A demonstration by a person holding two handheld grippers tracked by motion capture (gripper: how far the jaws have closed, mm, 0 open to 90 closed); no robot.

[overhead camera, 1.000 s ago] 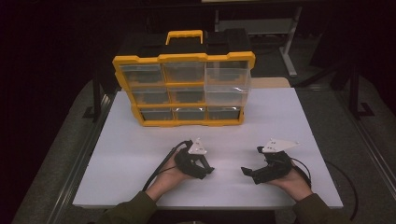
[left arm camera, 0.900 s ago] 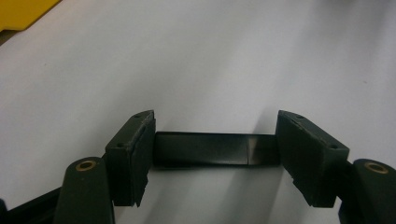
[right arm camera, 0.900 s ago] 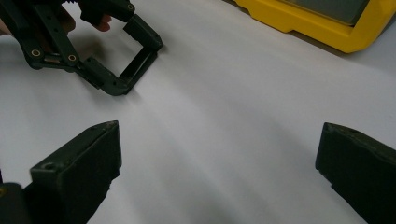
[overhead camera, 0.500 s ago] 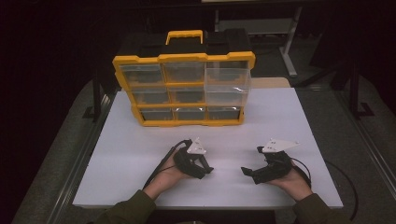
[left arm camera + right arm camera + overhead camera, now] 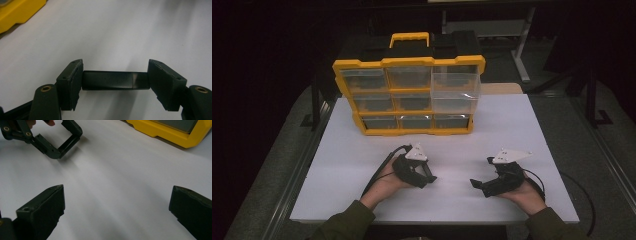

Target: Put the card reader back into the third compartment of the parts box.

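While both hands rest low on the white table [image 5: 512, 125], the left gripper [image 5: 428, 179] is the one with something in it: a short black bar [image 5: 112, 80] is clamped end to end between its jaws, which stand at a middling spread. From the left gripper view the bar looks smooth and glossy with a faint seam near one end, and what it is beyond that I can't make out. From the high view the bar is lost against the black gripper body. The right gripper view picks it up in its top left corner, spanning the far gripper's jaw tips just above the table, though whether it touches the surface is hard to tell.

Over on the other side, the right gripper [image 5: 478, 183] has its jaws spread wide, with bare table between them. It lies well apart from the left one, tips turned towards it.

Behind both stands the yellow organizer [image 5: 409, 62], upright at the far side of the table, with its handle [image 5: 410, 36] on top. One clear drawer [image 5: 455, 87] at its upper right juts forward. The drawer fronts are cloudy and the contents can't be read. Each gripper view catches just a yellow corner of it, cut off at the frame edge. Beyond the table everything sinks into darkness.
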